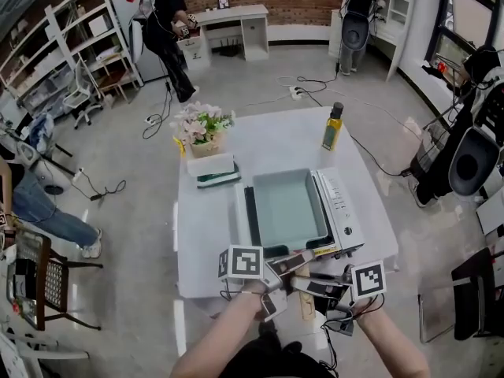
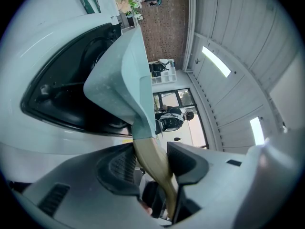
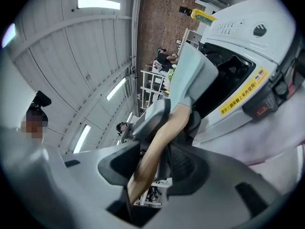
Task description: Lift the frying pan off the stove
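Note:
A pale teal square frying pan (image 1: 288,209) lies over the white stove (image 1: 343,219) on the table. Its wooden handle (image 1: 305,305) sticks out past the table's front edge. My left gripper (image 1: 285,264) is shut on the handle (image 2: 145,147) close to the pan (image 2: 119,75), above the stove's black glass (image 2: 66,94). My right gripper (image 1: 311,283) holds the same handle (image 3: 164,132) farther back, its pads against the wood. Ahead of it are the pan (image 3: 190,75) and stove (image 3: 238,37). Whether the pan touches the glass I cannot tell.
On the white table (image 1: 205,235) stand a flower pot (image 1: 203,128), an oil bottle (image 1: 333,126) and a white box with a green item (image 1: 214,169). A chair (image 1: 47,278) stands at the left. A person (image 1: 169,30) is at the back, with cables on the floor.

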